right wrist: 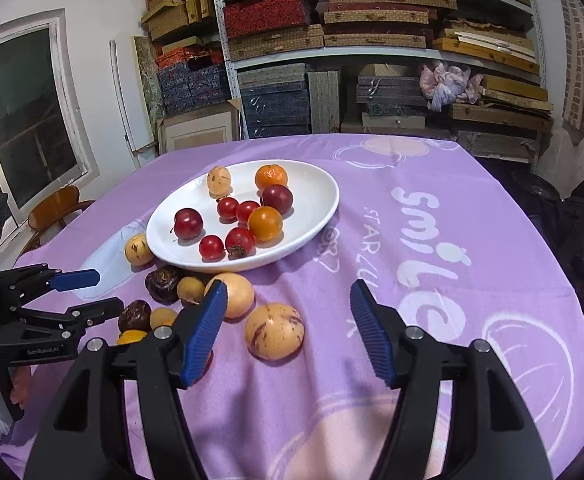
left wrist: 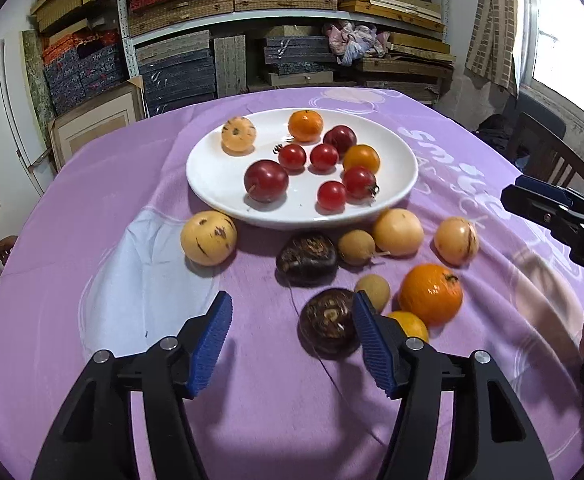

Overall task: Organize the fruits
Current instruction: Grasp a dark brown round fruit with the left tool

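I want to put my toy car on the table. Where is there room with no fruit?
Bare purple cloth lies right of the white plate, around the "smile" lettering. More lies left of the spotted yellow fruit. It is crowded in front of the plate, where the big orange and brown fruits sit.

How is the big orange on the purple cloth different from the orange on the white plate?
The big orange lies on the purple cloth, near the grippers, while the plate orange sits at the far side of the white plate. The cloth one has brown and yellow fruit around it; the plate one has red fruit close by. Both are round, bright orange and shiny.
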The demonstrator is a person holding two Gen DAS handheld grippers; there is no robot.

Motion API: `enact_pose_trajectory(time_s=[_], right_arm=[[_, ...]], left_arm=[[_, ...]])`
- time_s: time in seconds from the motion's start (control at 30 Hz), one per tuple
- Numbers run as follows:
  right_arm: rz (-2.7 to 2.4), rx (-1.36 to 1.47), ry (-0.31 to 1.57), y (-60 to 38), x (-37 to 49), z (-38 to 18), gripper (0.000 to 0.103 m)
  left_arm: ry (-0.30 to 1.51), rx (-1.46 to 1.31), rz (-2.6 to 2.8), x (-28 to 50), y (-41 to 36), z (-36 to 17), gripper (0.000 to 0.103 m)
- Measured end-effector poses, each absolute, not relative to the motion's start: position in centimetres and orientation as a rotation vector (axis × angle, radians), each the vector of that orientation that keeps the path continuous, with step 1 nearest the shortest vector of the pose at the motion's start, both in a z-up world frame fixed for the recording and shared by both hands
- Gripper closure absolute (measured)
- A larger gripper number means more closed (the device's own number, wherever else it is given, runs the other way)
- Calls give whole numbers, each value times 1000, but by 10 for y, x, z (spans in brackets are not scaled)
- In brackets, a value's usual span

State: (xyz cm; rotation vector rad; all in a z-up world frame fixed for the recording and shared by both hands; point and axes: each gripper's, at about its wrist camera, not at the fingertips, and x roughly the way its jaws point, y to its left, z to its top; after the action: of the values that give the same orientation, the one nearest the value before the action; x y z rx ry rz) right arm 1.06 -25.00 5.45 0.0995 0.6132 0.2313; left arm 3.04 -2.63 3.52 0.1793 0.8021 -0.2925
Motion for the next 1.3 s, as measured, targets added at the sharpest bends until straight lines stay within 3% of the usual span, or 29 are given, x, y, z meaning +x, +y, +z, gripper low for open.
enact_pose_trajectory(time_s=[0.37,0.5,0.63,0.97,1.07,1.13,1.3], right_arm=[[248,116,627,-253,3,51,38],[250,123,639,-254,4,50,38],[250,128,636,-256,3,51,38],[267,133,656,-255,6,47,37],[275,116,673,-250,7,44,37],[279,104,675,-246,6,43,37],[284,105,679,-244,6,41,37]], left_arm=[[845,131,-307,39,-34,19,38],[843,121,-330,40,-42,16,25],[853,124,-349,42,-46,8,22],[867,68,-265,54,-12,4,27],[878,99,-298,55,-24,3,37],[875,123,-316,54,-31,3,49],[869,144,-326,54,-37,2,58]])
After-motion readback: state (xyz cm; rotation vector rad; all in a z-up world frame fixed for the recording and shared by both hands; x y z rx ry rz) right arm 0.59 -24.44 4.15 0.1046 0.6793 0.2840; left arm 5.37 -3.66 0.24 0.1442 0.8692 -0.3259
